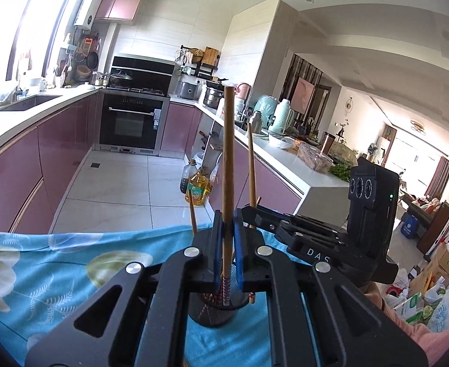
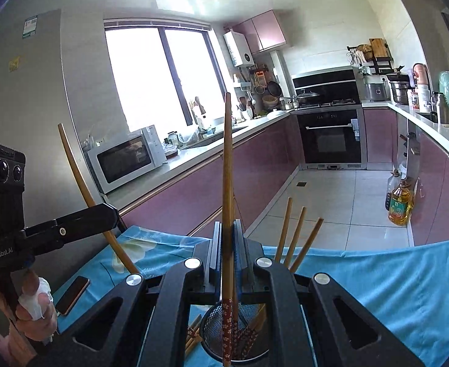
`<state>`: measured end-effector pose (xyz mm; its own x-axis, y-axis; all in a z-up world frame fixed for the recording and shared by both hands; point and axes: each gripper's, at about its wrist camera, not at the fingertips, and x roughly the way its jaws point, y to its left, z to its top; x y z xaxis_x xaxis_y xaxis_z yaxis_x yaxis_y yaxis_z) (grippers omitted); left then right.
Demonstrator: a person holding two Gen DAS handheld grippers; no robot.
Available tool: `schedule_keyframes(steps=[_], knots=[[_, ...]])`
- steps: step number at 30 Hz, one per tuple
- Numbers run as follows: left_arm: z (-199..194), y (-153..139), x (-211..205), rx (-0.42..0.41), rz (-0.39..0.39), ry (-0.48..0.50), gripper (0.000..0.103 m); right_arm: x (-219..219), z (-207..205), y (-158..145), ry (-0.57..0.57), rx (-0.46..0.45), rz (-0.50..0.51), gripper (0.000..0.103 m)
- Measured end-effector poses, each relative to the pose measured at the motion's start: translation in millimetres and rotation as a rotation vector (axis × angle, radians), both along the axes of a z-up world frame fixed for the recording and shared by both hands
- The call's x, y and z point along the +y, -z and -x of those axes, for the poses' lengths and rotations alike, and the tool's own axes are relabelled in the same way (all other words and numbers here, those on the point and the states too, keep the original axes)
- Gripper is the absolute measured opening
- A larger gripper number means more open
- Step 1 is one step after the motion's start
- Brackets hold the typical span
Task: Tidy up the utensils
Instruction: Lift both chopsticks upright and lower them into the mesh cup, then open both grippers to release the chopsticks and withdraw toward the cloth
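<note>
A black mesh utensil cup stands on the blue floral cloth; it also shows in the left wrist view. My left gripper is shut on a wooden chopstick, held upright with its patterned end in the cup. My right gripper is shut on another chopstick, upright, its patterned end inside the cup. Several more chopsticks stand in the cup. A few chopsticks lie on the cloth left of the cup. The left gripper with its chopstick appears in the right wrist view.
A phone lies on the cloth at the left. Oil bottles stand on the tiled floor beyond the table edge. Kitchen counters and an oven lie further back.
</note>
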<state>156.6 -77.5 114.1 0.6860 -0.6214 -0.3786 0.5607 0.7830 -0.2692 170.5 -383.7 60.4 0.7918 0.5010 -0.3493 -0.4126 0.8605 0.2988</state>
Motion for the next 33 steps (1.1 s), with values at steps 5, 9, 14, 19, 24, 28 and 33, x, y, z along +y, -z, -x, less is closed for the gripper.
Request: schedule_keyframes(steps=[5,9,14,19,24,28,33], knots=[[-11,13,-18,0.029,-0.053,0.007,0.007,7,-9,6,0.012,-0.003,0.031,0.006],[-22,30,-29,0.07,-0.097,0.019,0.007,9,-14,20,0.011,0.034,0.055,0.006],[-30,52,-44,0.123,-0.177,0.05,0.007,13,-15,39,-0.017,0.115,0.103,0.006],[-42,76,-53,0.181,-0.214,0.075,0.008,17,-22,58,-0.031,0.199,0.147,0.006],[-52,91,-60,0.2,-0.24,0.063,0.008,16,-21,63,-0.023,0.217,0.139,0.008],[-52,93,-60,0.182,-0.241,0.06,0.015,13,-13,60,-0.016,0.205,0.124,0.012],[-40,93,-53,0.153,-0.23,0.026,0.026,7,0,54,-0.008,0.167,0.111,0.023]])
